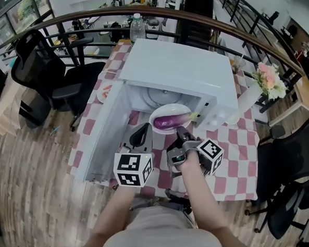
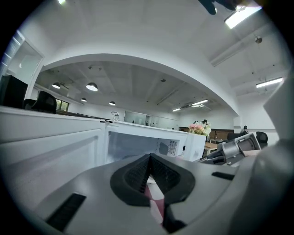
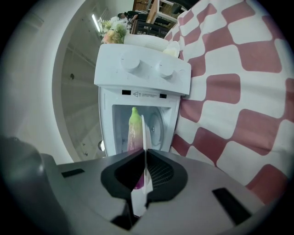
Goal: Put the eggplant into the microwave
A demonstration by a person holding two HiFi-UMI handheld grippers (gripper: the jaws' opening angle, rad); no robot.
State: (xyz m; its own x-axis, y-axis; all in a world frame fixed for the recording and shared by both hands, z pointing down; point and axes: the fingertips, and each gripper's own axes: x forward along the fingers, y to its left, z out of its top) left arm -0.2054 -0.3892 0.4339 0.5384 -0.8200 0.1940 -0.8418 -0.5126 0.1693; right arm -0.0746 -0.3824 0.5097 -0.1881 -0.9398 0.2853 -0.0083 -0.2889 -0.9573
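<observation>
The eggplant lies on a white plate, and the plate is right at the open mouth of the white microwave. It does not look set down inside yet. The right gripper has its jaws pinched tight on the near edge of the plate, so it carries plate and eggplant together. In the right gripper view the thin plate edge stands between the jaws and the eggplant points into the microwave. The left gripper hangs just beside it on the left with its jaws closed together and nothing in them. The door is swung wide open to the left. To do this step well, the person should keep the plate flat so the eggplant does not roll off. The plate should then slide straight in onto the round tray in the middle, without bumping the sides. The jaws should let go only when the plate sits firmly. The left gripper should stay out of the way and be ready for the door. Counting now: there is one eggplant, one plate, one microwave with two knobs, and one door. There are two grippers, one checked tablecloth, one bunch of flowers and one water bottle
</observation>
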